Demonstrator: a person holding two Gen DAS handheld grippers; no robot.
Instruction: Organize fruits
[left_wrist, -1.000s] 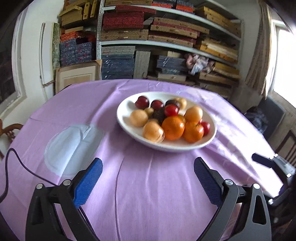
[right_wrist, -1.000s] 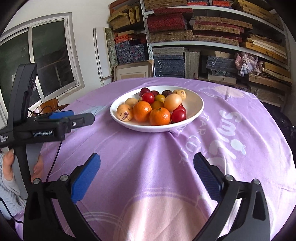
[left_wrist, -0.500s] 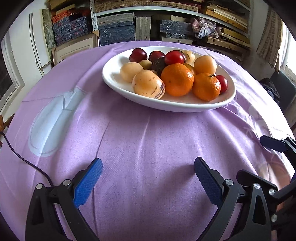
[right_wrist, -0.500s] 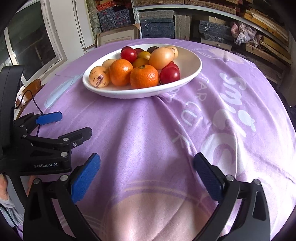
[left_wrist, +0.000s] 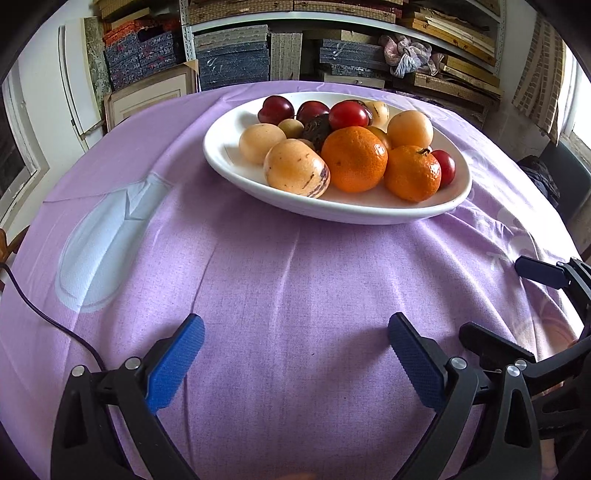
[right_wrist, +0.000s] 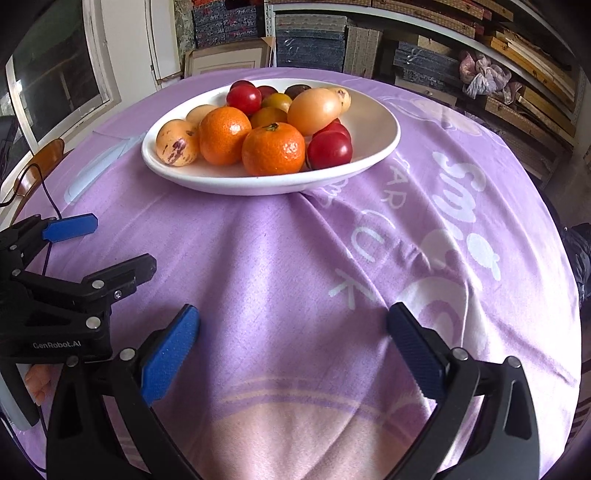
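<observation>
In the upper middle of both wrist views, a white oval bowl (left_wrist: 369, 212) (right_wrist: 380, 122) is seen resting on a purple tablecloth (left_wrist: 295, 280) (right_wrist: 280, 251), piled with fruit. Two oranges (left_wrist: 354, 158) (right_wrist: 225, 134) are set at the front of the pile, flanked by a tan, purple-streaked fruit (left_wrist: 295, 168) (right_wrist: 176, 147) toward the left of the frame and red plums (left_wrist: 347, 114) (right_wrist: 330, 150) behind and to the right.

At the bottom of the left wrist view, the left gripper (left_wrist: 295, 354) is held with its blue-padded fingers wide apart over bare cloth, nothing between them. At the bottom of the right wrist view, the right gripper (right_wrist: 293, 349) is likewise spread wide and holds nothing.

At the lower left of the right wrist view, "GenRobot.AI" can be read in pale letters on the black body of the left gripper. On the right half of that view, large white lettering is printed on the cloth; only fragments such as "Sm" and "CUK" can be made out. A dark cable (left_wrist: 48, 317) is trailed over the cloth at the left edge.
</observation>
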